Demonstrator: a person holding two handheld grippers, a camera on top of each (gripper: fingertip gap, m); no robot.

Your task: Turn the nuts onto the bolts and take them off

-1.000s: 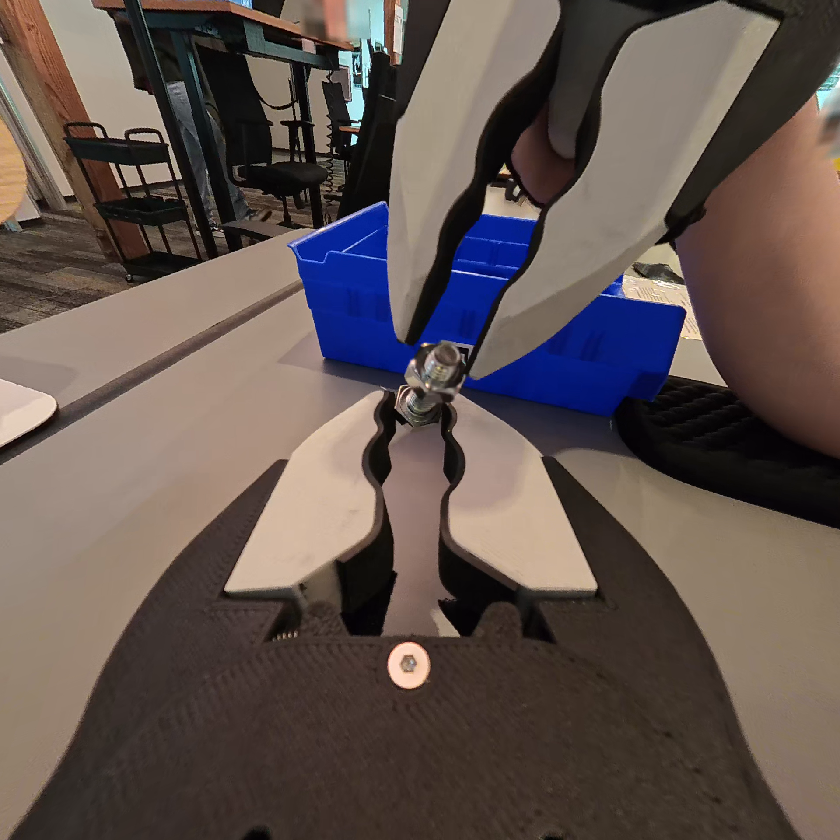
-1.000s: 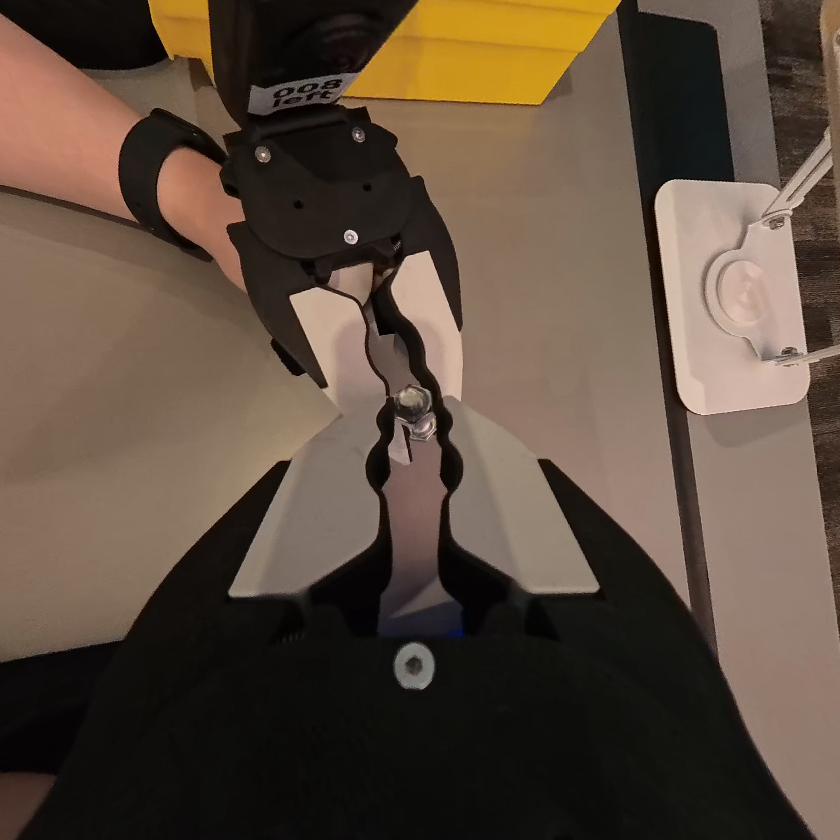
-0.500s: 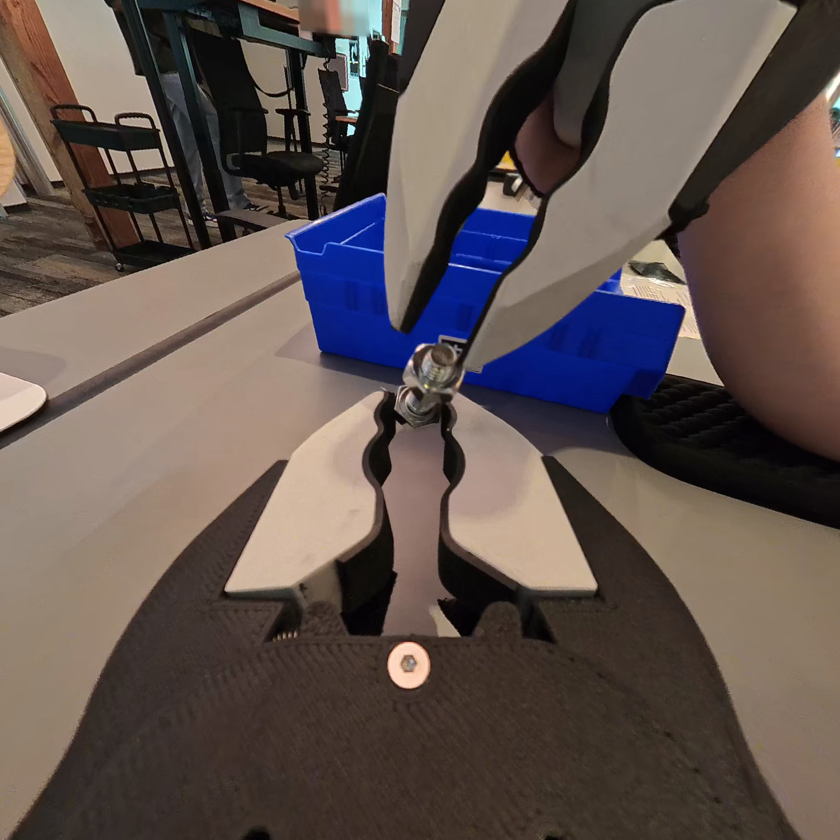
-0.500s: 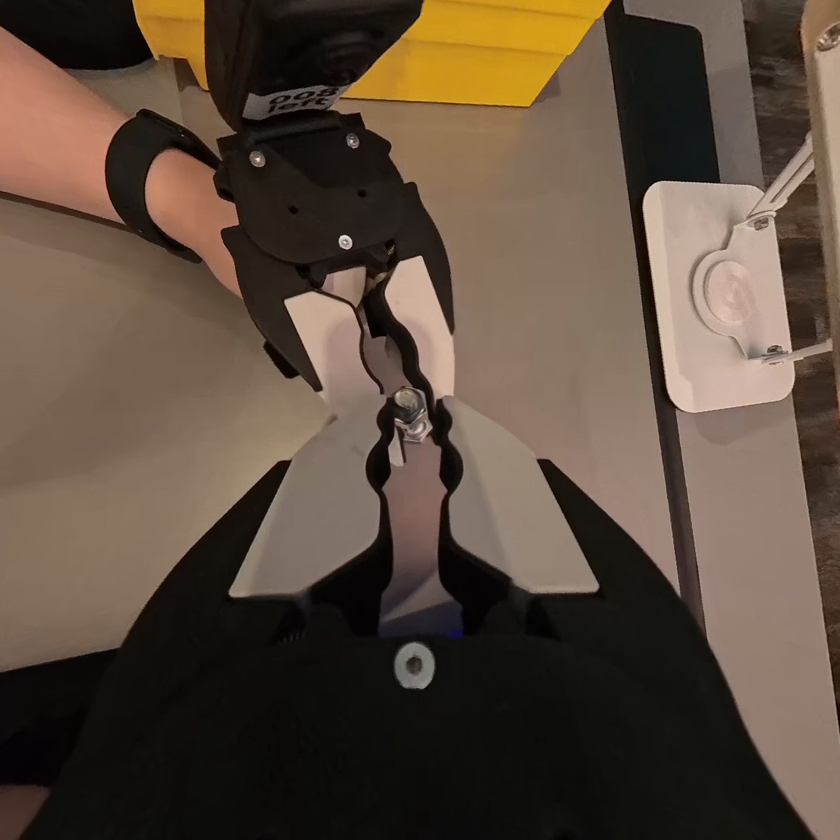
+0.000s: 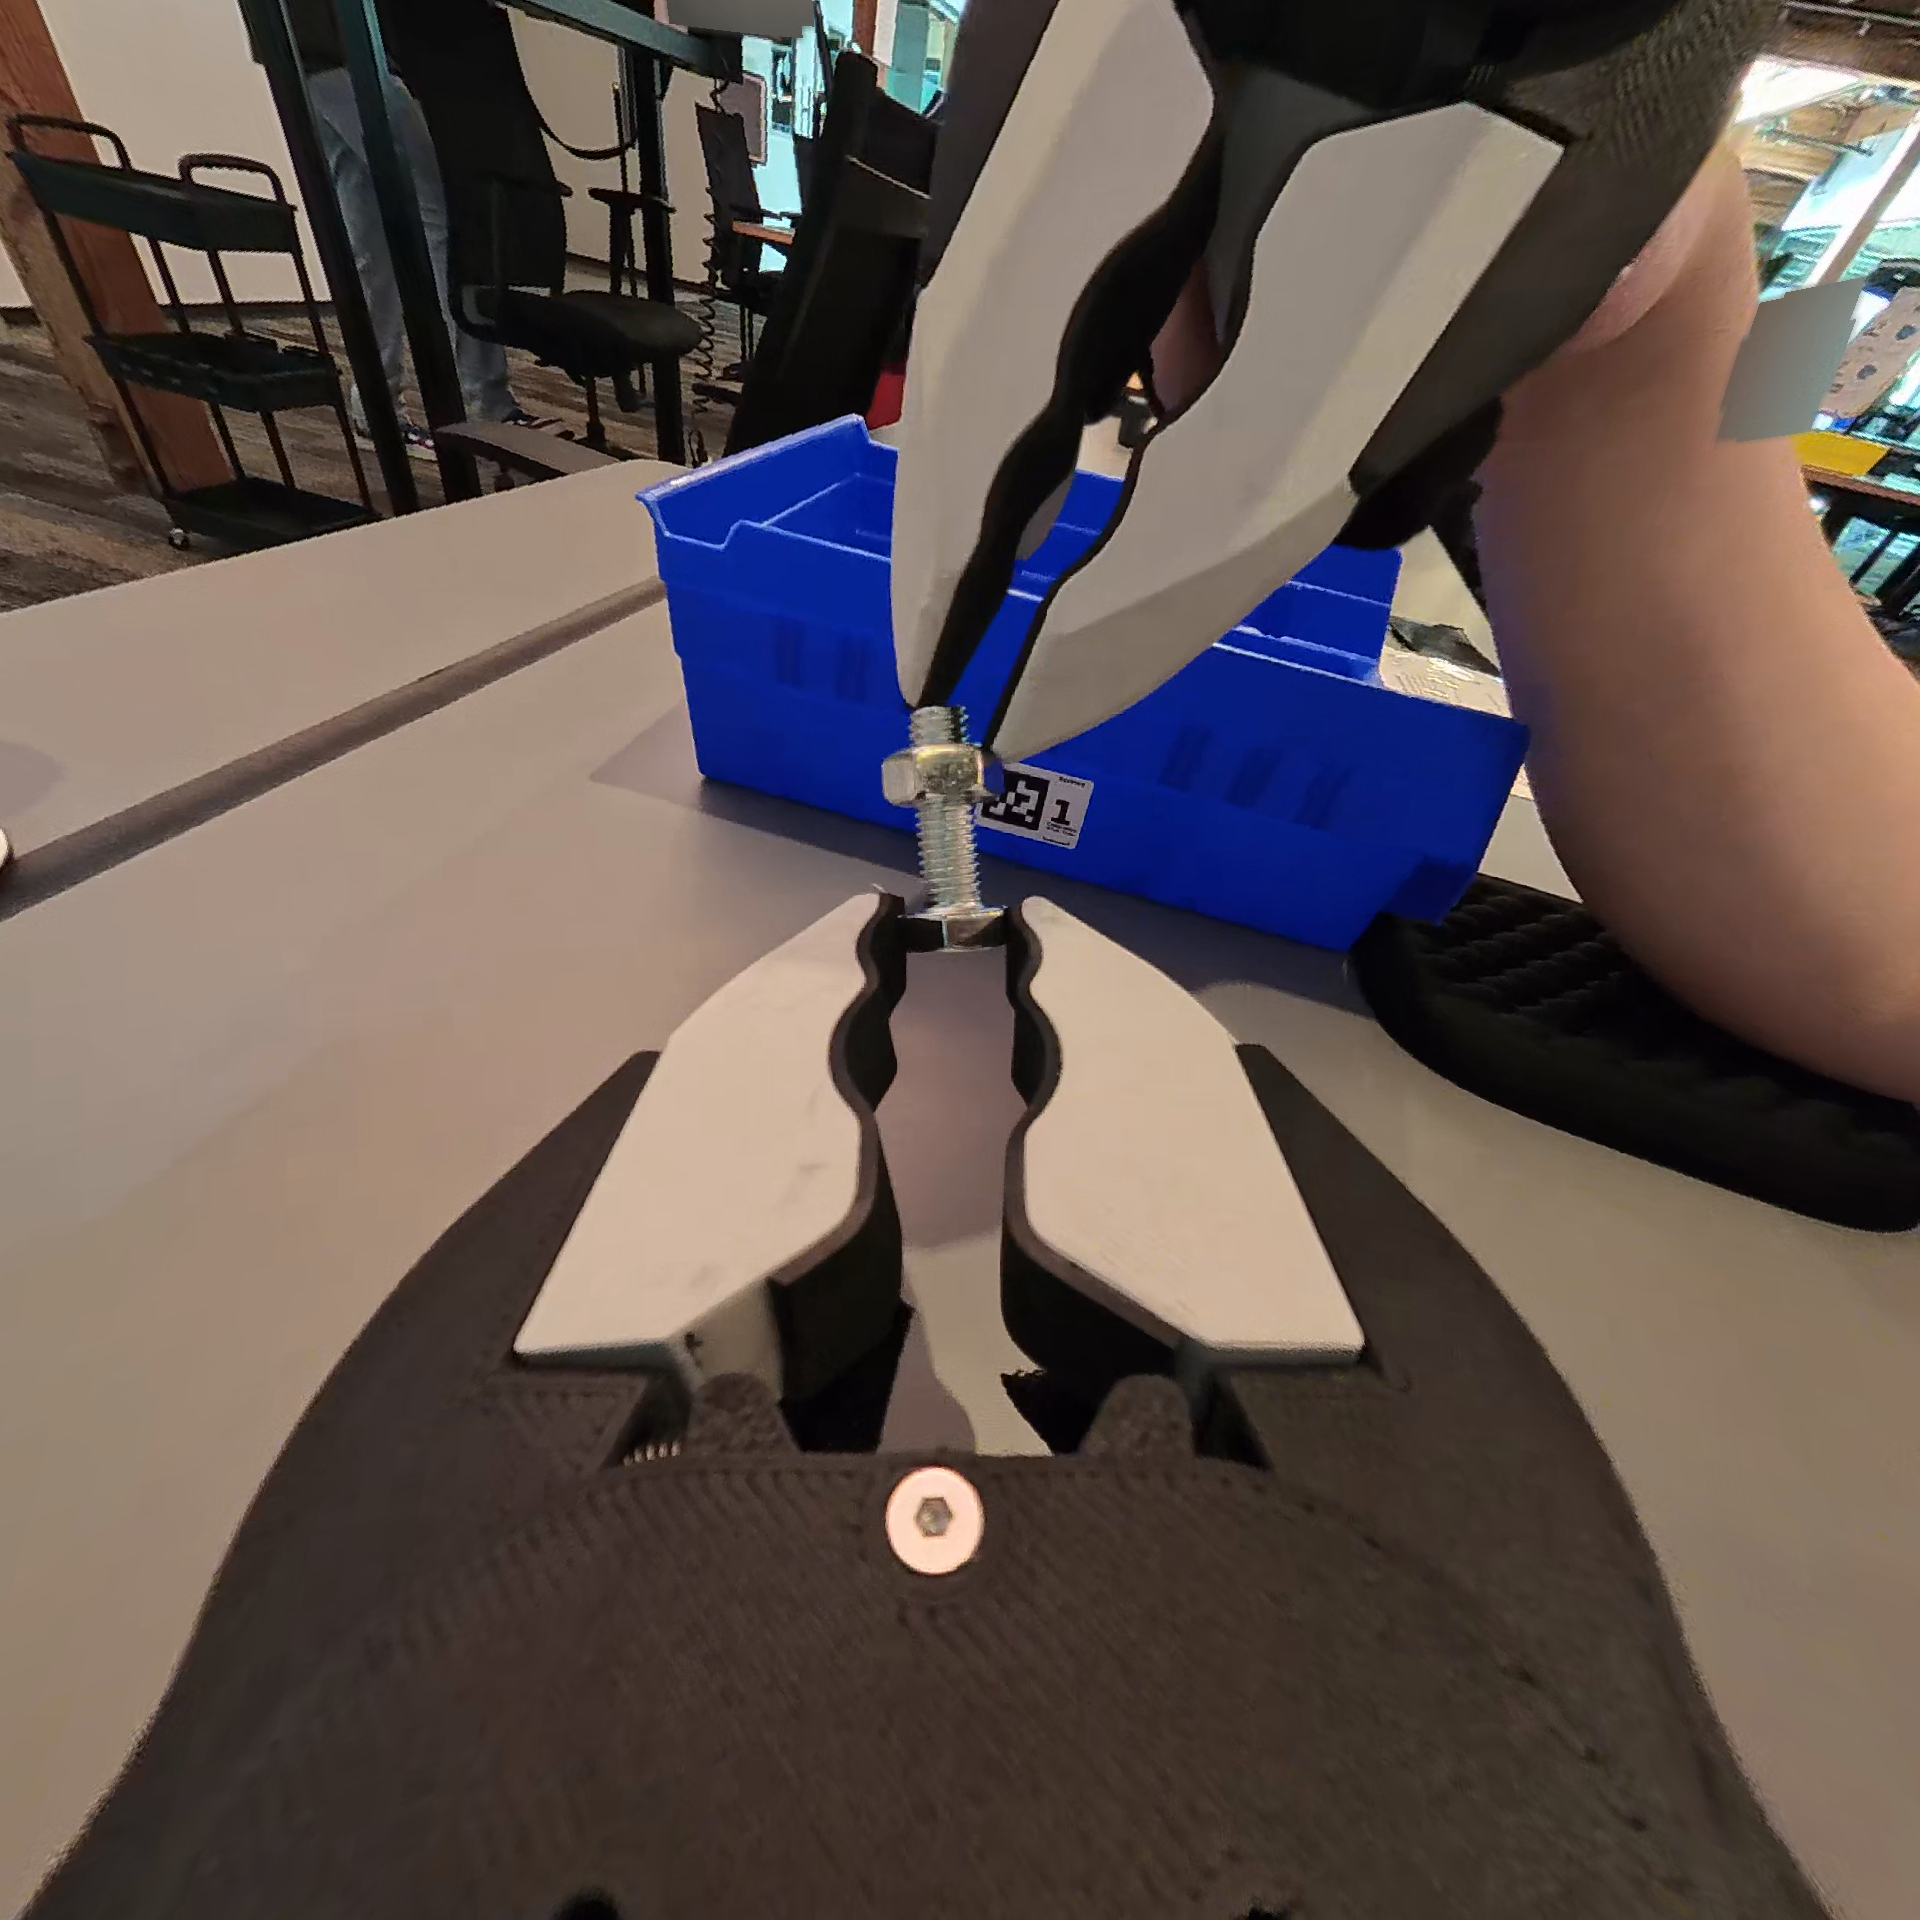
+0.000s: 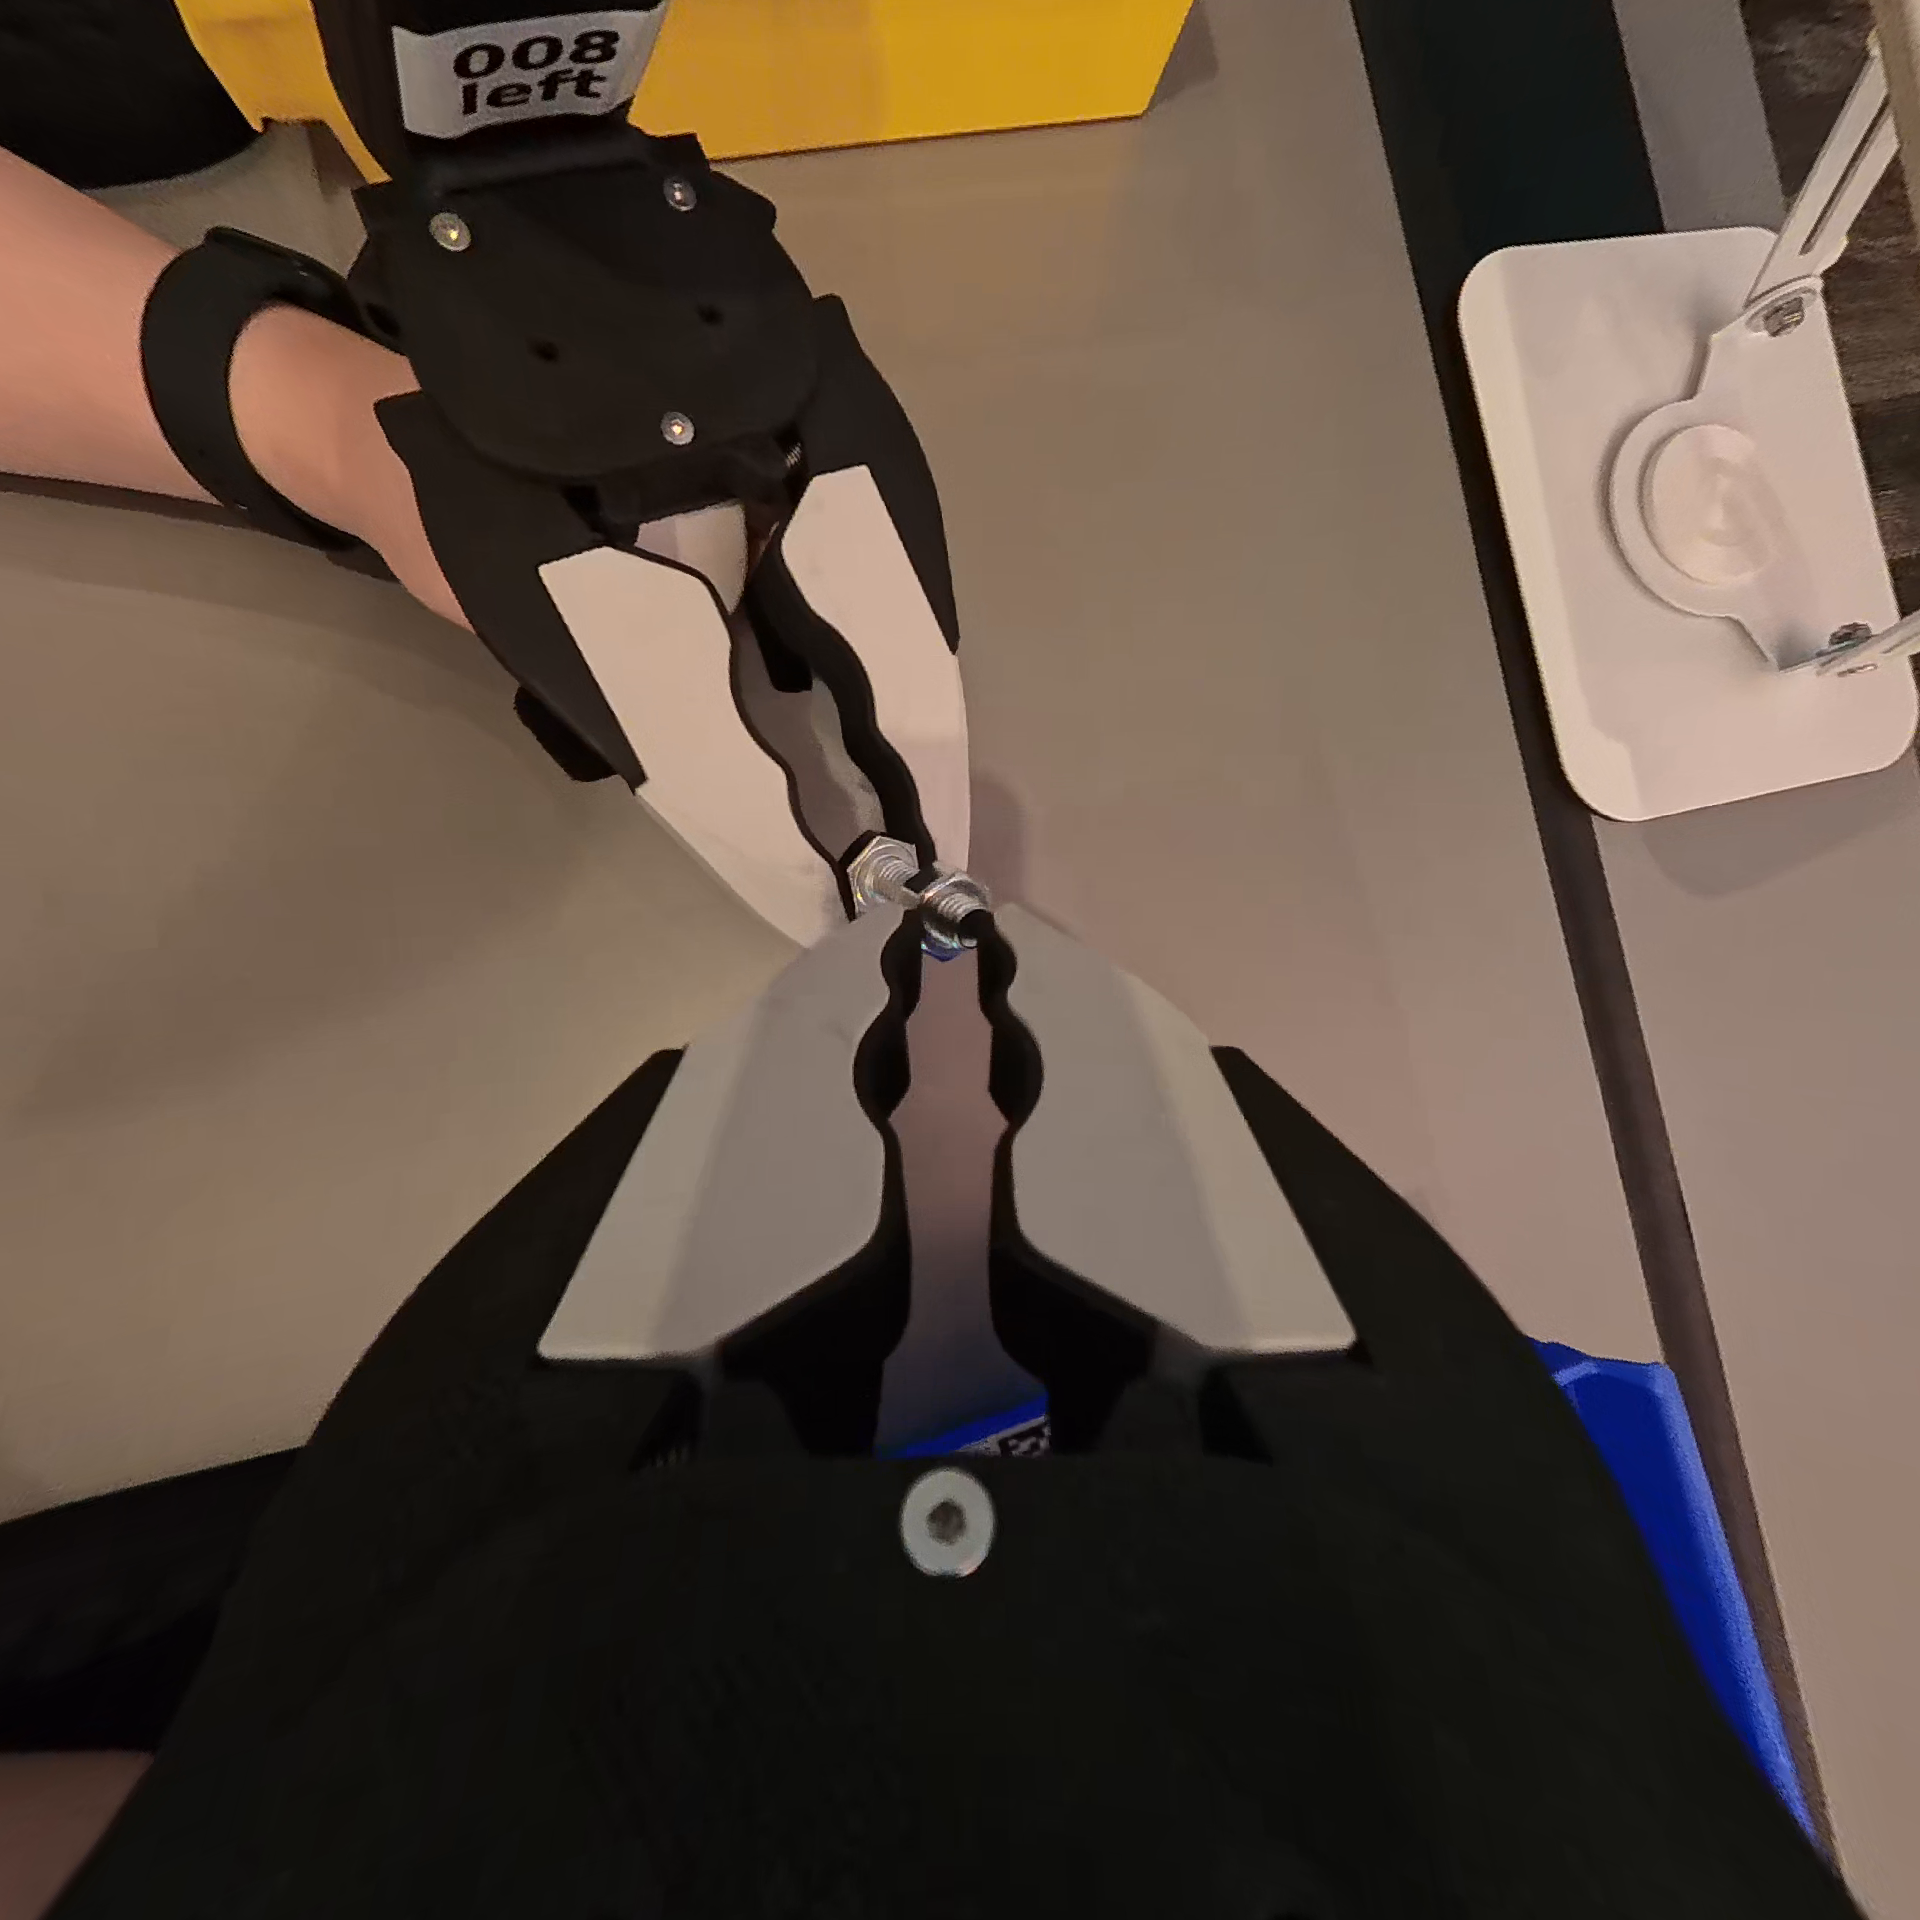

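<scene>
your left gripper is clamped on the bolt head. your right gripper pinches near the nut, which now sits near the thread's tip, farther from the head than before: probably nearly off.

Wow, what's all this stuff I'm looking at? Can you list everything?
bolt: one, silver, head clamped in left gripper
nut: one, silver, near the bolt's tip
blue bin: one, on grey table behind the bolt
yellow bin: one, table's far edge
white base plate: one, table's side
black cart: one, background
left gripper: grey fingers, shut on bolt
right gripper: tips at the bolt's threaded end
</scene>
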